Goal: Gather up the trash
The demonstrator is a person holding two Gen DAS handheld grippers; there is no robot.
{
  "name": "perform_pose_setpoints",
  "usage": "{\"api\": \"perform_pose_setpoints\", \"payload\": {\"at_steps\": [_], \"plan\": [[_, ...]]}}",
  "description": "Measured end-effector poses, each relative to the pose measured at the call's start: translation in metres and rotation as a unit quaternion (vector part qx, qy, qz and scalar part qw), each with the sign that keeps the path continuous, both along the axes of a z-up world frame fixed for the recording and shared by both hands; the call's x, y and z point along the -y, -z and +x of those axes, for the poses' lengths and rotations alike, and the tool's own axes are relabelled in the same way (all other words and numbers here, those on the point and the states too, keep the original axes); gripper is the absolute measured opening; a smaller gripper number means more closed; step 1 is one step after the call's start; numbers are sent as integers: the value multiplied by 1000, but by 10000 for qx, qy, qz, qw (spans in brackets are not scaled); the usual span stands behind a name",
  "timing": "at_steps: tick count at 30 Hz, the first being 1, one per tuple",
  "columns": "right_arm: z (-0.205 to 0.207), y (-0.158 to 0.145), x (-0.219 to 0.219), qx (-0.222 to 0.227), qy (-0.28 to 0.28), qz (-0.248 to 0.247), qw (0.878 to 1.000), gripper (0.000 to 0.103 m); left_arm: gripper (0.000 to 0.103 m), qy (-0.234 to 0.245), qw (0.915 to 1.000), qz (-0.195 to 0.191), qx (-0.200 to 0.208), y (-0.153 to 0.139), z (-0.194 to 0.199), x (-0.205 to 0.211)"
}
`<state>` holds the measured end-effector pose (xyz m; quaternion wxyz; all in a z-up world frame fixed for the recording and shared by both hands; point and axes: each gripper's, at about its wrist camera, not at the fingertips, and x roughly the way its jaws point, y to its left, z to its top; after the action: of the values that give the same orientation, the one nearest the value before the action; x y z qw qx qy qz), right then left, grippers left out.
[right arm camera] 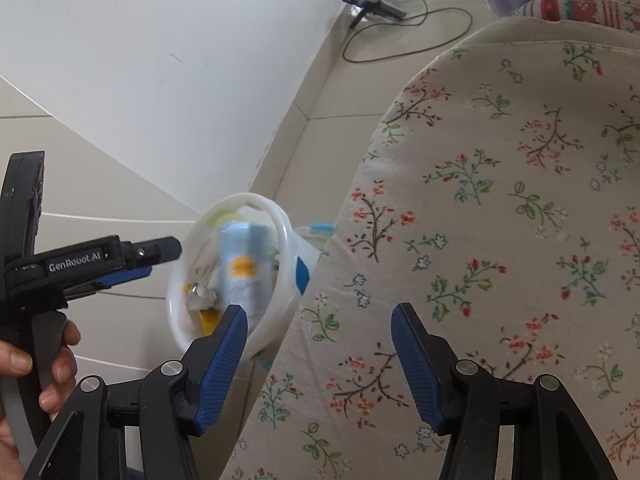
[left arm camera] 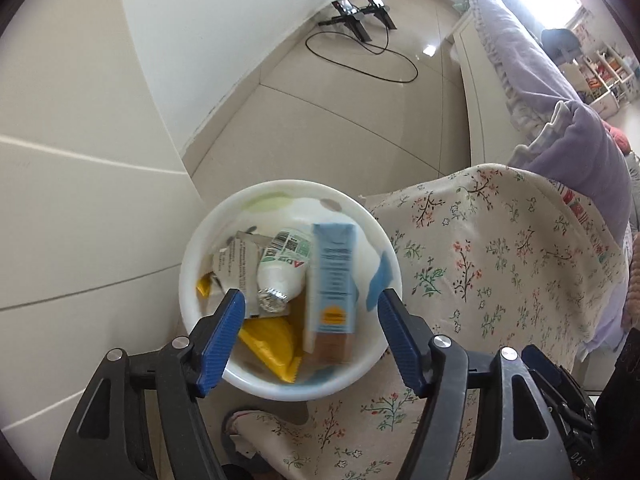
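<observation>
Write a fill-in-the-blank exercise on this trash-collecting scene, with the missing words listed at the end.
1. The carton, the small bottle and the yellow wrapper all lie inside the white ____.
2. The bin stands on the floor beside a surface covered with a ____-patterned cloth.
3. The left gripper hangs above the bin with nothing between its ____ pads.
4. The right gripper is ____, holding nothing.

Missing words: bin; floral; blue; open
</observation>
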<state>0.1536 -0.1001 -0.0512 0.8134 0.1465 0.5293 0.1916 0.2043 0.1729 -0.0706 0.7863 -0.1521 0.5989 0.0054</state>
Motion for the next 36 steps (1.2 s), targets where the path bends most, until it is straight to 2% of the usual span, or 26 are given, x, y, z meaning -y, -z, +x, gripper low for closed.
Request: {"api": "perform_pose_setpoints", "payload": {"at_steps": [5, 9, 12, 15, 20, 24, 25, 29, 32, 36], "plan": [[-21, -12, 6, 71, 16, 128, 9999, 65, 72, -175, 9992, -267, 245, -17, -20, -5], [-57, -24, 7, 208, 13, 333, 9992, 65, 72, -213, 9963, 312, 775, -47, -56, 8], [-85, -36, 2, 474, -59, 265, 9985, 66, 76, -100, 9918, 535, 1154, -66, -96, 23], [-119, -55, -2, 847, -190, 41, 9962, 67, 78, -271, 9878, 558, 1428, -84, -140, 32], [-182, -92, 8, 1655, -216, -277, 9856, 80, 84, -373, 9798, 706, 1835, -110, -209, 51], [-227, -97, 20, 1947, -57, -447, 9798, 85, 88, -108, 9677, 1267, 2174, -124, -261, 79], [-235, -95, 22, 1980, -34, -499, 9789, 85, 92, -90, 9651, 1408, 2208, -125, -271, 85], [-260, -85, 26, 1953, 40, -634, 9787, 86, 93, -10, 9595, 1635, 2293, -130, -301, 103], [-272, -93, 30, 2073, 80, -705, 9757, 86, 93, -43, 9560, 1765, 2344, -137, -321, 113], [-288, -111, 35, 2361, 115, -769, 9686, 93, 93, -129, 9512, 1981, 2361, -146, -337, 123]]}}
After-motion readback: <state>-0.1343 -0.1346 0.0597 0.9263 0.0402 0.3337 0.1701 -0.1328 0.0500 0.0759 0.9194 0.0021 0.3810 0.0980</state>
